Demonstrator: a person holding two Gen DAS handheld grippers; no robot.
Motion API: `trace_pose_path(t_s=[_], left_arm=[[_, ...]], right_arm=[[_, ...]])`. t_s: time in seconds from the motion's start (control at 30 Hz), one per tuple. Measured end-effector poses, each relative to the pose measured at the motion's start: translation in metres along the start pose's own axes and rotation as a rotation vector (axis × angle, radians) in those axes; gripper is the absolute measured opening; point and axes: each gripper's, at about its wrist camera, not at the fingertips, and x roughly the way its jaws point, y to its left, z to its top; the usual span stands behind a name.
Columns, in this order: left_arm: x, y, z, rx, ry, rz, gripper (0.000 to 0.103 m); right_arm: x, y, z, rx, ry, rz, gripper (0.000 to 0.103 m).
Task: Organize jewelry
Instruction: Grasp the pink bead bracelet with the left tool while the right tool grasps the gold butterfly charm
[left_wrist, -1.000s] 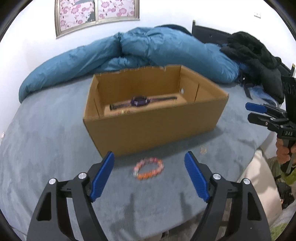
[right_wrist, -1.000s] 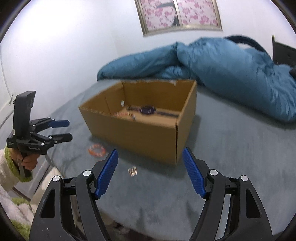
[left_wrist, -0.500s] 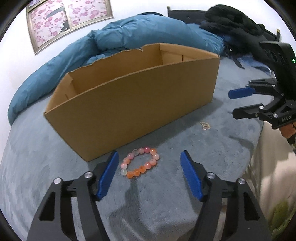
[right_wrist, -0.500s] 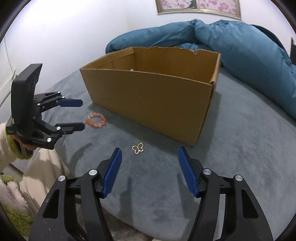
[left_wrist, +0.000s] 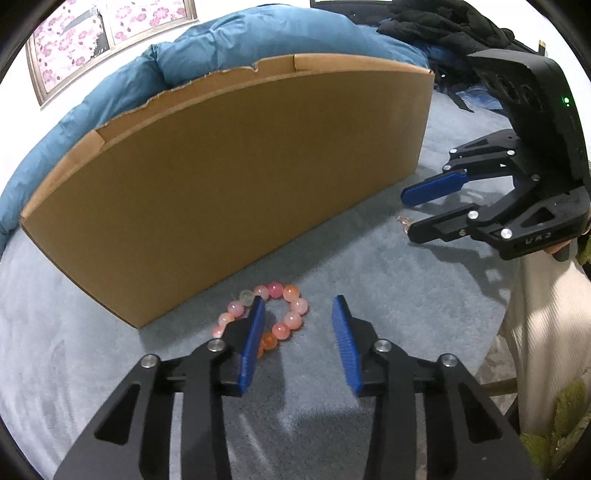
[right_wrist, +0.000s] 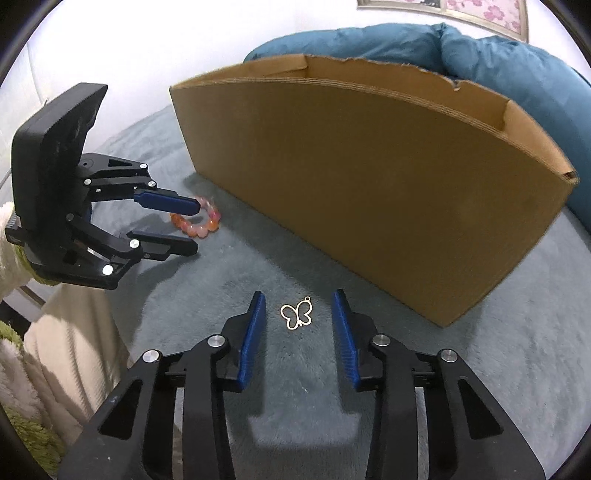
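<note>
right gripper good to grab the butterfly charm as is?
Probably yes. The right gripper is open, and the butterfly charm lies flat on the grey blanket between its fingers, nothing covering it. Being thin, it may slip.

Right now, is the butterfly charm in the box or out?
Out. The butterfly charm lies flat on the blanket before the box, between the open right hand-held gripper fingers.
</note>
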Motion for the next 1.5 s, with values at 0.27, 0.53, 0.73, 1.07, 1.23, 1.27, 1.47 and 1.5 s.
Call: trace_pose_path(t_s=[0.27,0.53,0.73,1.07,1.23,1.27,1.47,1.5], left_arm=[[0.010,0.003,0.002,-0.019,0.021,0.009,0.031],[0.016,0.004,0.008,-0.037,0.066,0.030,0.025],[0.019,0.004,0.017,-0.045,0.090,0.050,0.024],[0.022,-0.004,0.026,-0.050,0.102,0.079,0.012],[0.021,-0.007,0.026,-0.049,0.100,0.085,0.009],[0.020,-0.006,0.025,-0.050,0.099,0.085,0.009],[0.017,-0.010,0.025,-0.043,0.090,0.095,0.009],[0.016,-0.009,0.024,-0.042,0.089,0.095,0.009]], right_arm=[[0.014,0.001,0.001,-0.020,0.025,0.002,0.030],[0.020,0.005,-0.003,-0.026,0.035,-0.017,0.024],[0.014,0.004,-0.006,-0.030,0.041,-0.020,0.016],[0.005,-0.003,-0.005,0.005,0.030,-0.012,0.015],[0.006,-0.002,-0.003,0.013,0.024,-0.019,0.015],[0.004,-0.002,-0.003,0.014,0.022,-0.022,0.015],[-0.002,-0.003,-0.003,0.031,0.012,-0.030,0.015],[-0.003,-0.003,-0.003,0.033,0.010,-0.031,0.015]])
